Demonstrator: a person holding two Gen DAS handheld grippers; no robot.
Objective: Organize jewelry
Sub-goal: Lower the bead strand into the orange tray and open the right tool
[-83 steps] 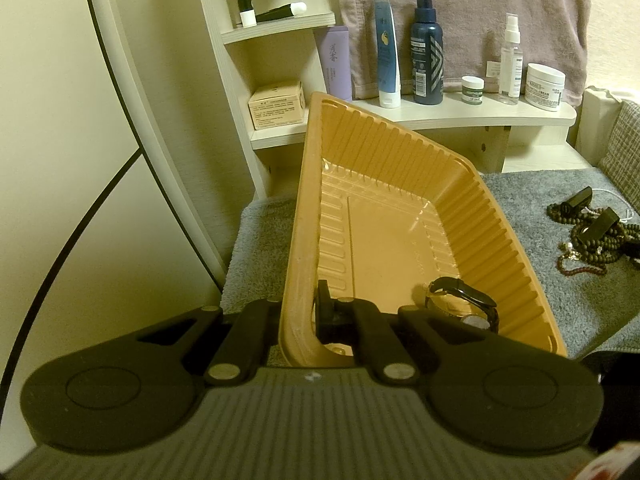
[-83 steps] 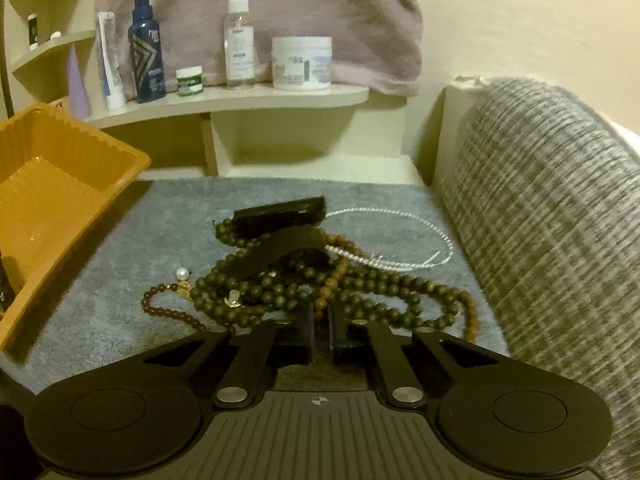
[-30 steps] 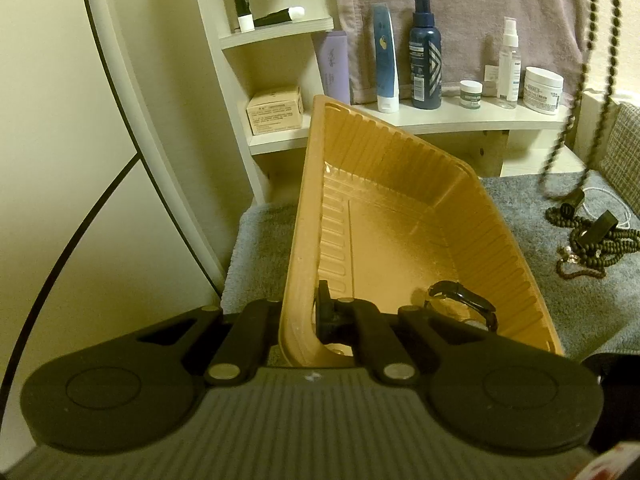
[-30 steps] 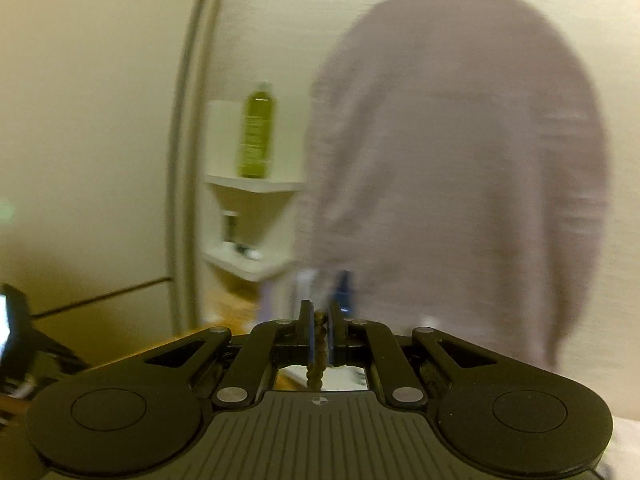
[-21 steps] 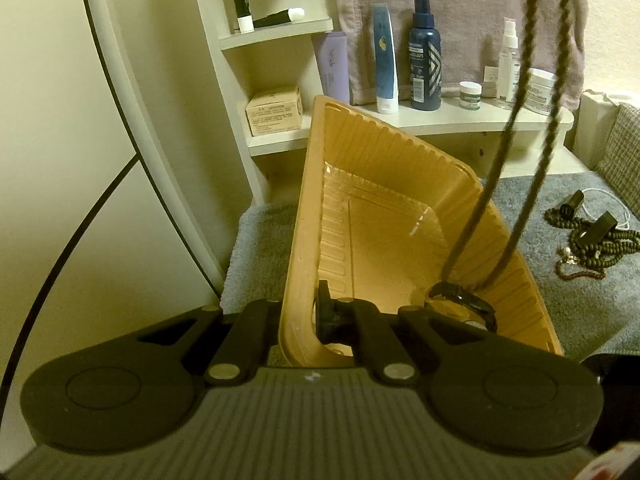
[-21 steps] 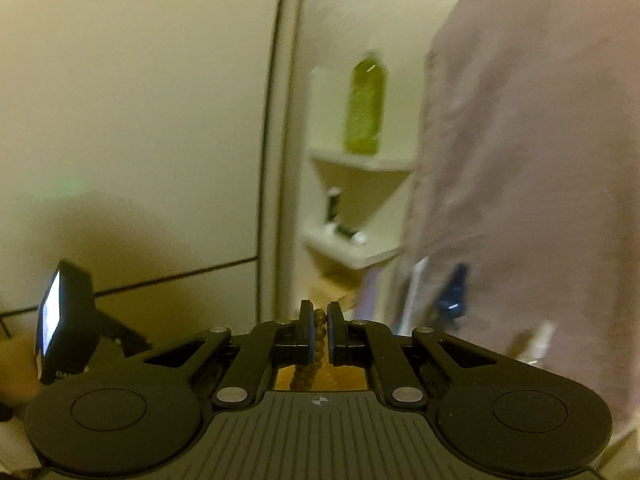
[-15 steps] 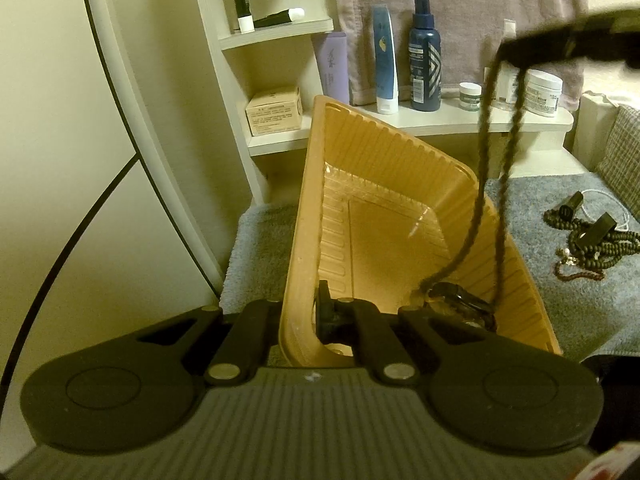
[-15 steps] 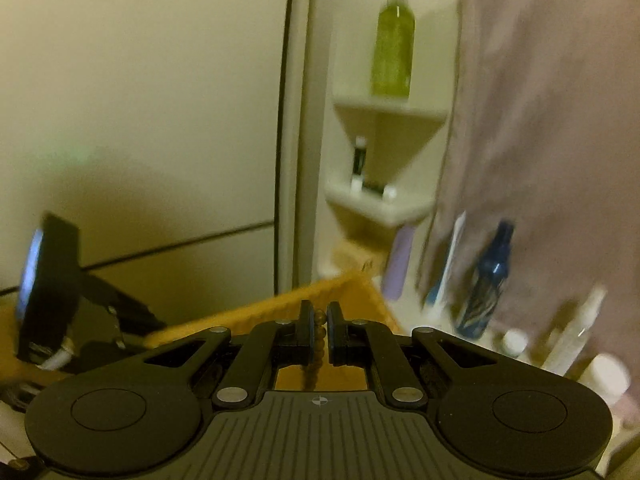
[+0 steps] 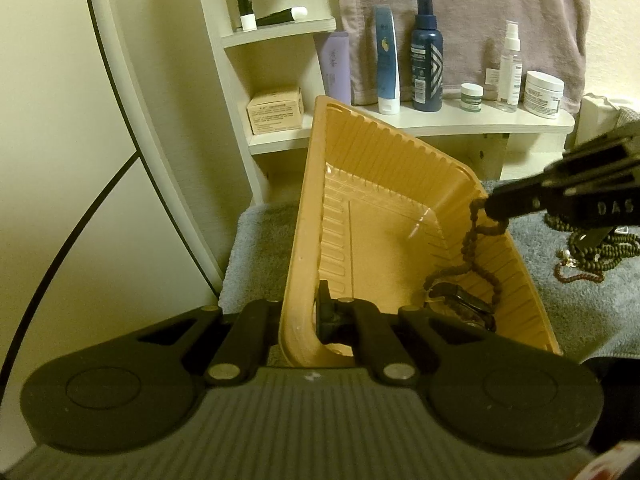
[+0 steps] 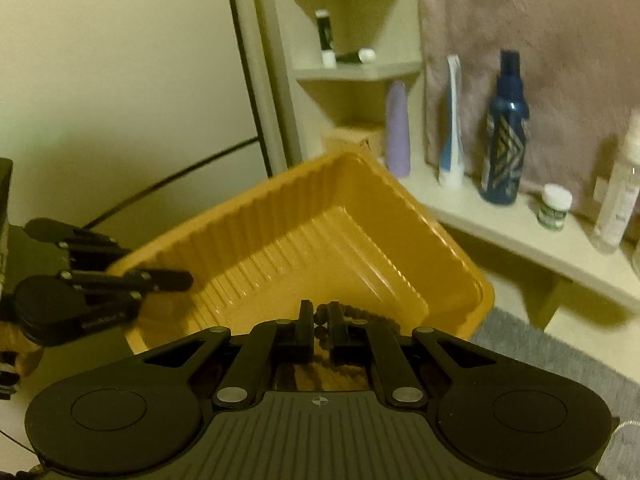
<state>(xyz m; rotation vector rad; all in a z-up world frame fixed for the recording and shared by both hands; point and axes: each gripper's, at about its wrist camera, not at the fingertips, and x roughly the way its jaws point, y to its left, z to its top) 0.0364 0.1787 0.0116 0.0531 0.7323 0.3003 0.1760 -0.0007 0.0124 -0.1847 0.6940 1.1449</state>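
The tray [image 9: 400, 168] was held tilted above the grey mat [image 9: 260, 248], its near rim clamped between the closed fingers of the left gripper [image 9: 308, 316]. A bead string [image 9: 468, 240] was pinched in the right gripper [image 10: 320, 326], jaws nearly closed on it, over the tray's right wall; its lower end lay inside beside a watch [image 9: 460, 304]. More beads [image 9: 592, 252] were left piled on the mat, right of the tray.

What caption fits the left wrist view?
Left claw grips the tray wall; right claw lowers beads inside.
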